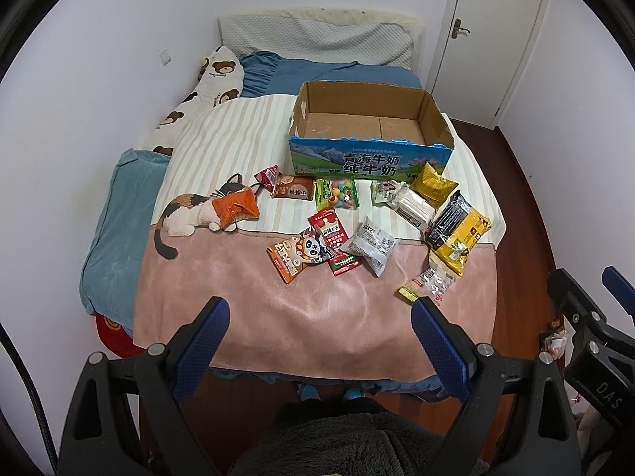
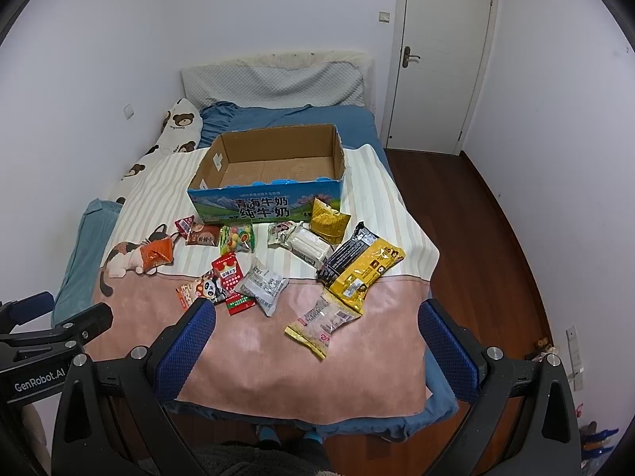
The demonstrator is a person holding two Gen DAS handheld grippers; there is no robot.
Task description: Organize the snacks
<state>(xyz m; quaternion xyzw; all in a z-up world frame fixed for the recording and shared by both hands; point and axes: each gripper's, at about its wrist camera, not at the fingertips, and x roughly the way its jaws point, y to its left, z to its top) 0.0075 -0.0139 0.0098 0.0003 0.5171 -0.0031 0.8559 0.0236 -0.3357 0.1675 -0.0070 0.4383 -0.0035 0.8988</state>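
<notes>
An open, empty cardboard milk box (image 1: 369,146) (image 2: 266,202) sits on the bed. Several snack packets lie scattered in front of it: an orange packet (image 1: 236,207) on a cat print, a panda packet (image 1: 299,254), a red packet (image 1: 335,244) (image 2: 232,283), a grey packet (image 1: 371,244) (image 2: 262,283), a black-and-yellow bag (image 1: 456,228) (image 2: 361,263), a clear packet (image 1: 426,283) (image 2: 323,323). My left gripper (image 1: 319,309) is open and empty above the bed's foot. My right gripper (image 2: 317,313) is open and empty, near the clear packet.
The bed's pink and striped blanket (image 1: 278,309) hangs over the foot edge. Pillows (image 1: 313,39) lie at the head. A white wall runs along the left. A wooden floor (image 2: 468,218) and a closed door (image 2: 440,51) are on the right.
</notes>
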